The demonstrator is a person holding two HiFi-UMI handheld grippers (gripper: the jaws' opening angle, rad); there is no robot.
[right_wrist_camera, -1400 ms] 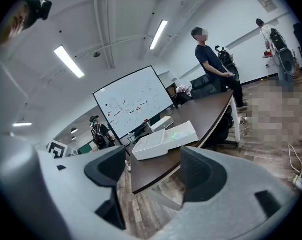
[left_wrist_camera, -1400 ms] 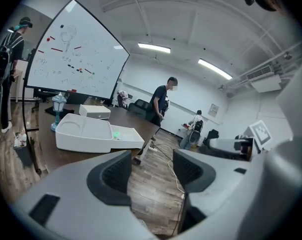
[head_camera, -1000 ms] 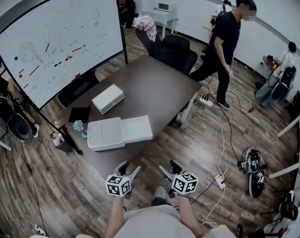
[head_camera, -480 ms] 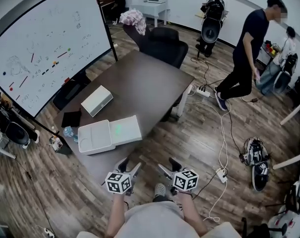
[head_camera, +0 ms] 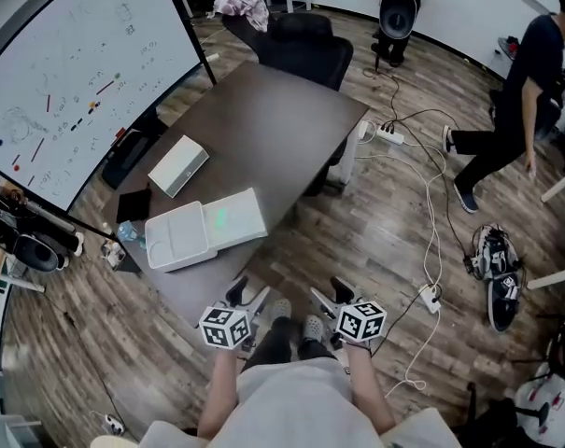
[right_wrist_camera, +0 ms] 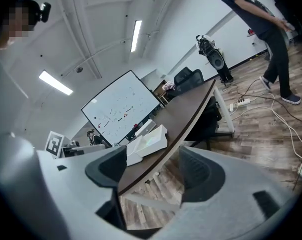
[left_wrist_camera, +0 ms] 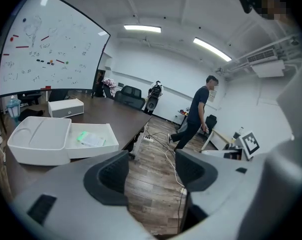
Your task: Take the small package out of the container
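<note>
1. Whiteboard (head_camera: 77,63) with scattered marks stands along the left side of the dark tabletop (head_camera: 282,129).
2. A black pad (head_camera: 133,205) lies at the tabletop's left edge, and a closed white box (head_camera: 177,165) lies just beyond it, nearer the whiteboard.
3. The white container (head_camera: 243,242) sits open near the tabletop's near corner, with its lid laid flat to the left and its tray to the right.
4. The package (head_camera: 222,218), pale with a green patch, lies flat inside the tray; neither gripper touches it.
5. The left gripper (head_camera: 249,294) hangs short of the tabletop's near edge, well apart from the container. Its jaws stand wide apart and have just been opening. Nothing is between them; only floorboards and a cable show in the gap.
6. The right gripper (head_camera: 329,292) hangs just beside the left one, over the wooden floor (head_camera: 375,222). Its jaws are also apart and empty, and the tabletop's edge shows through the gap.
7. A power strip (head_camera: 388,135) and loose cables lie on the floor right of the tabletop.
8. A person (head_camera: 520,101) in dark clothes stands mid-stride at the far right.
</note>
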